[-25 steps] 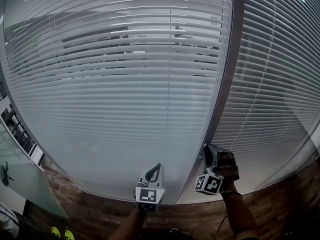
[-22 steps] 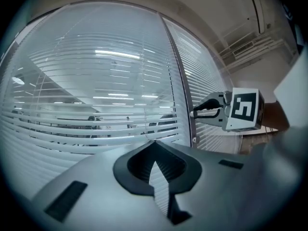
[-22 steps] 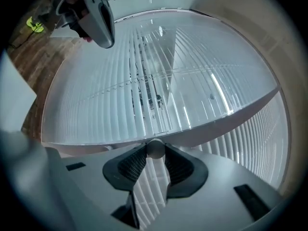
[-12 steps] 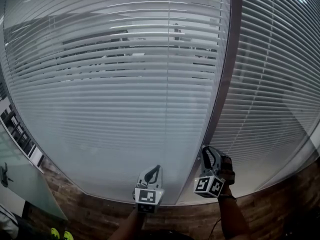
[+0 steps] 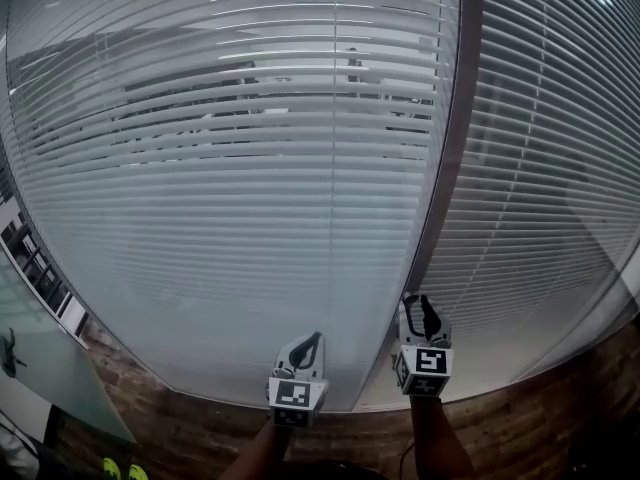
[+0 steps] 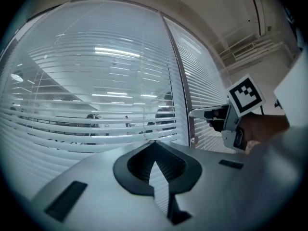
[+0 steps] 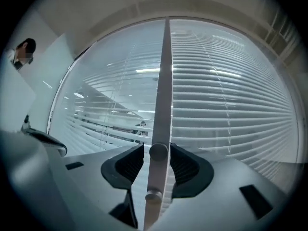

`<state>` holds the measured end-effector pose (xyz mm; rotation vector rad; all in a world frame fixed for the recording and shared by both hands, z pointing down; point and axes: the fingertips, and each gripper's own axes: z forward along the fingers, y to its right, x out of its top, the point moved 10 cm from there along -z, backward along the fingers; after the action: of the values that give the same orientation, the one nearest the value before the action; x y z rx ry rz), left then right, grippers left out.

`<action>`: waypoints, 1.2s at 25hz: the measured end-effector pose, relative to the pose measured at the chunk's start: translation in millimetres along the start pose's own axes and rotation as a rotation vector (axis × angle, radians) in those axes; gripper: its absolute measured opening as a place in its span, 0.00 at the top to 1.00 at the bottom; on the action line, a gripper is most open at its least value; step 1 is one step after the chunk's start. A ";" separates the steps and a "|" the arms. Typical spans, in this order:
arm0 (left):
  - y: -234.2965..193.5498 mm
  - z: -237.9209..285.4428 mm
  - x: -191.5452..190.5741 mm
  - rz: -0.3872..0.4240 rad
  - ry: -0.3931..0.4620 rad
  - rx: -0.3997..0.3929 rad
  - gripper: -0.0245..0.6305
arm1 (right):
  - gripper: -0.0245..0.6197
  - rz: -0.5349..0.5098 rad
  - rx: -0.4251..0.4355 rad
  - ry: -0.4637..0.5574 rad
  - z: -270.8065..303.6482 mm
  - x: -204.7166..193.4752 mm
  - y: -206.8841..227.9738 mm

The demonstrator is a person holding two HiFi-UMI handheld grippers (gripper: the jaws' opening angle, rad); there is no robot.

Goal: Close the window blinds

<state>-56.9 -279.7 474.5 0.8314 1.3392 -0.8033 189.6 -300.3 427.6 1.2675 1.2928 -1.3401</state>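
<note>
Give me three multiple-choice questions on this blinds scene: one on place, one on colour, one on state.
1. Where is the round knob?
A. On the floor
B. Between the right gripper's jaws
C. On a slat

2. What colour are the blind slats?
A. Red
B. White
C. Black

3. The upper slats left of the post are
A. tilted open
B. fully shut
C. pulled up

Answers: B, the knob stands between its jaws, which have just been opening and do not press it; B, white in every view; A, a room shows between them.
</note>
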 end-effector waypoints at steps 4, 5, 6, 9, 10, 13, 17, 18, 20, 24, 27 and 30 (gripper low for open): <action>-2.8 -0.6 -0.9 -0.017 -0.010 0.001 0.96 | 0.73 0.058 -0.066 -0.014 4.2 -6.6 -0.6; -3.9 -0.4 -2.1 -0.017 -0.004 0.004 0.96 | 0.73 0.070 -0.072 -0.013 4.7 -8.0 -0.2; -5.6 0.2 -4.2 -0.015 0.010 0.008 0.96 | 0.73 0.082 -0.073 -0.009 5.0 -8.9 0.0; -9.8 1.1 -9.0 -0.013 0.028 0.017 0.96 | 0.77 0.099 -0.067 0.004 4.8 -10.7 -0.5; -10.9 1.1 -10.3 -0.012 0.030 0.020 0.96 | 0.77 0.100 -0.065 0.007 4.5 -10.9 -0.4; -13.3 0.7 -11.9 -0.007 0.043 0.029 0.96 | 0.77 0.091 -0.057 0.008 4.0 -10.6 0.1; -13.6 0.6 -12.7 -0.011 0.037 0.025 0.96 | 0.77 0.052 -0.047 0.006 4.4 -9.8 0.4; -13.7 0.7 -13.3 -0.013 0.037 0.022 0.96 | 0.77 0.016 -0.047 0.006 4.5 -9.4 -0.2; -15.5 1.1 -16.7 -0.030 0.045 0.024 0.96 | 0.77 -0.083 -0.050 0.001 4.0 -8.3 -2.2; -19.3 -1.0 -21.5 -0.022 0.032 0.026 0.96 | 0.77 -0.233 -0.040 0.006 4.7 -7.8 -4.5; -19.1 -2.8 -18.4 -0.018 0.009 0.023 0.96 | 0.77 -0.365 -0.050 -0.002 5.5 -6.7 -7.5; -17.8 -5.1 -14.7 -0.018 0.003 0.033 0.96 | 0.77 -0.487 -0.049 -0.043 3.4 -3.0 -12.2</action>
<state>-75.9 -283.7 488.0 0.8476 1.3406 -0.8409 177.5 -302.7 431.9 0.9138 1.6603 -1.6446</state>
